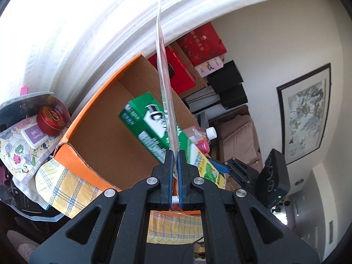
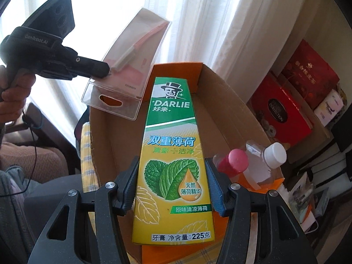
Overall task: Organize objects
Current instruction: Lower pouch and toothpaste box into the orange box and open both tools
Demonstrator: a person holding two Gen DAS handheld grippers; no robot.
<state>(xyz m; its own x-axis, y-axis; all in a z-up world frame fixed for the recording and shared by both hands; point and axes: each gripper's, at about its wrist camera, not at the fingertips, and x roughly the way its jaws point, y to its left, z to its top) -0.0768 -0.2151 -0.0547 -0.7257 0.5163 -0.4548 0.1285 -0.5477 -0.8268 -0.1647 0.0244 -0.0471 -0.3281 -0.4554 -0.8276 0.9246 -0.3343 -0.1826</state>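
Observation:
My left gripper (image 1: pixel 175 154) is shut on a clear plastic pack (image 1: pixel 164 83), seen edge-on above the orange cardboard box (image 1: pixel 88 114). In the right wrist view that gripper (image 2: pixel 106 71) holds the pack (image 2: pixel 129 66), which has a pink tool inside, over the box's (image 2: pixel 231 101) far left corner. My right gripper (image 2: pixel 171 189) is shut on a green and yellow Darlie toothpaste box (image 2: pixel 171 154), held over the open box; it also shows in the left wrist view (image 1: pixel 151 123). Two small bottles, pink cap (image 2: pixel 237 160) and white cap (image 2: pixel 275 155), stand inside at the right.
A yellow checked cloth (image 1: pixel 63 187) lies under the box. A red round tin (image 1: pixel 51 121) and a small white case (image 1: pixel 34 136) sit to its left. Red gift boxes (image 2: pixel 283 114) are stacked at the right. White curtains (image 2: pixel 198 22) hang behind.

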